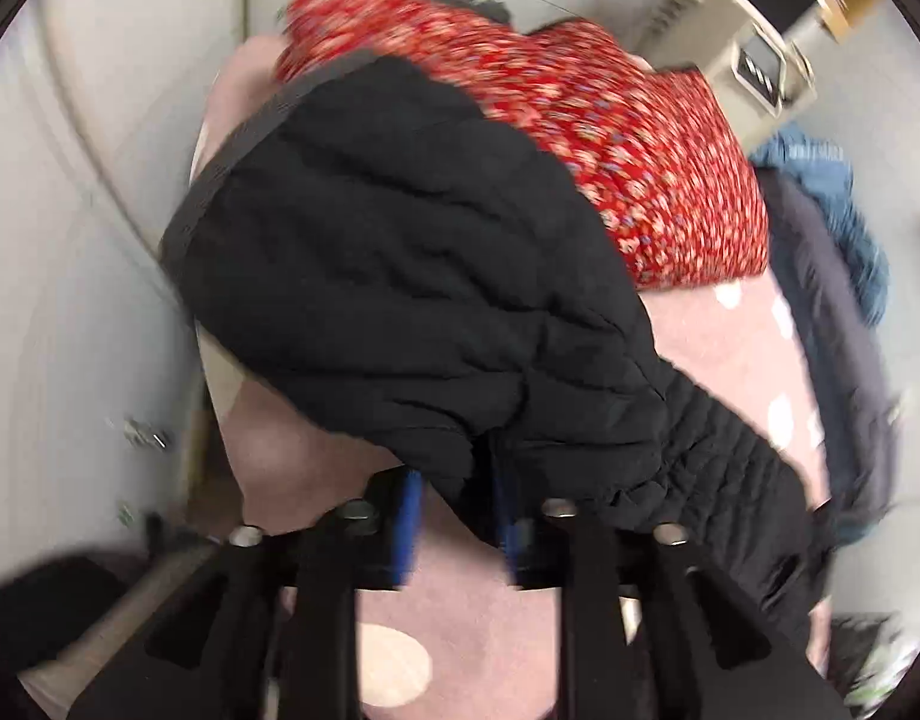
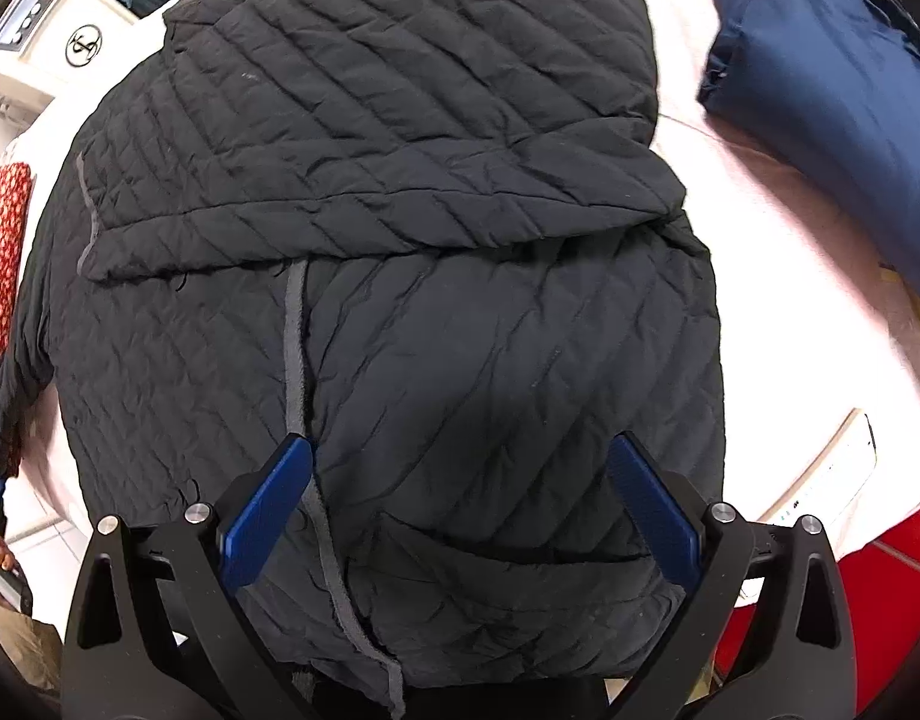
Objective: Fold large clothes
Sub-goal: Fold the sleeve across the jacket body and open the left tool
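Right gripper (image 2: 460,498) spread wide, empty, directly over jacket (image 2: 399,240); left gripper (image 1: 453,516) pinches its sleeve (image 1: 580,420), frame bottom.

One black quilted jacket (image 2: 399,300) under my tongs. One red floral garment (image 1: 610,138), far side. One folded navy garment (image 2: 832,102), far right. One teal garment (image 1: 844,210), right. One pink spotted bedcover (image 1: 730,360). Two tongs, mine: left (image 1: 460,516), right (image 2: 460,498).
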`<state>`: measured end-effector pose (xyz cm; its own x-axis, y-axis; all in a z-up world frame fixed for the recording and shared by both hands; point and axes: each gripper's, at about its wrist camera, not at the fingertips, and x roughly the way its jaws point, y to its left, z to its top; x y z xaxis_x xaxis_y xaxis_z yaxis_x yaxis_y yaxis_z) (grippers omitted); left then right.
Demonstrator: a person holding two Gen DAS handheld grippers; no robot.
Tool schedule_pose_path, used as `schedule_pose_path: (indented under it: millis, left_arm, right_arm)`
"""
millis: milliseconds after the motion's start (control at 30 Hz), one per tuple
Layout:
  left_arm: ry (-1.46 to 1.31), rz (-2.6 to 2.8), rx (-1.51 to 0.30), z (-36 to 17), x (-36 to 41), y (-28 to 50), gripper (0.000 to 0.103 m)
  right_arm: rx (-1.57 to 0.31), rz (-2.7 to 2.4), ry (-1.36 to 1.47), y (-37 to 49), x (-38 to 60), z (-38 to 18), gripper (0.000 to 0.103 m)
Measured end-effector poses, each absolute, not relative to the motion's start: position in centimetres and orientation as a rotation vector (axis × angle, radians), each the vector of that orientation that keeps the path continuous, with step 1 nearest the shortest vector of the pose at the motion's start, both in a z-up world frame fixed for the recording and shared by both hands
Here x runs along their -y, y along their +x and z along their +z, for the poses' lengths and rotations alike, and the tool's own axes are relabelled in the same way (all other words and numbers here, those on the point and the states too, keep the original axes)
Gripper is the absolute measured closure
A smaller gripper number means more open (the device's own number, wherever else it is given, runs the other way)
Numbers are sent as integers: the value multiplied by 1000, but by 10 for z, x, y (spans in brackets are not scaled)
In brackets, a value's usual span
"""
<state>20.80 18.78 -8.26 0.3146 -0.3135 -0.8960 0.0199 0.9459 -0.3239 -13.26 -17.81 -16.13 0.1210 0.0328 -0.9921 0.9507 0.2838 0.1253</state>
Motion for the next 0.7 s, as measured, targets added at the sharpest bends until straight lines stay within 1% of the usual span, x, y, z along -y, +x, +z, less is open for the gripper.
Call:
schedule_pose_path:
  millis: [33,67,100,133,200,267,300,333,367,433,467,533,567,600,700]
  left_arm:
    - [-293,-205,-1228,-82,-194,207,22]
    - [-311,-181,-1202,-81,-199,205,12]
    - [-360,-180,-1142,-78,-208,202,9]
    - [-395,-182,-1112,-74,-212,202,9]
    - [-429,-182,-1123,-73,-212,209,9]
    - [-434,-200,-1139,-72,-204,216,16]
    - [-428,-230,-1146,-70,-195,219,35]
    - [-403,-246,-1156,-67,-187,220,41]
    - [-366,-267,-1149,-62,-179,215,44]
    - [-298,-340,-1123,-52,-159,206,63]
    - [-267,-379,-1116,-47,-147,201,67]
    - [-214,-474,-1098,-34,-117,190,80]
    - [-196,-521,-1088,-26,-101,184,83]
    - [-171,-586,-1073,-17,-79,176,88]
    - [-60,-770,-1008,10,-11,148,90]
  right_arm:
    - [-1256,-893,1055,-126,181,-166,5]
    - [-1260,-884,1048,-125,182,-166,5]
    - [-1266,-875,1039,-124,182,-166,5]
    - [-1271,-870,1031,-121,181,-164,5]
    - [-1280,-858,1014,-117,182,-164,5]
    - [-1292,-844,999,-111,180,-165,5]
    - [-1296,-840,994,-109,179,-164,5]
    - [-1299,-836,988,-108,178,-164,5]
    - [-1299,-837,984,-108,178,-163,5]
    - [-1293,-843,987,-107,177,-162,5]
    - [-1289,-848,994,-109,178,-162,5]
    - [-1277,-860,1016,-115,179,-158,5]
    - [-1269,-870,1031,-117,177,-158,5]
    - [-1264,-876,1040,-118,173,-161,5]
    - [-1245,-897,1073,-138,179,-168,5]
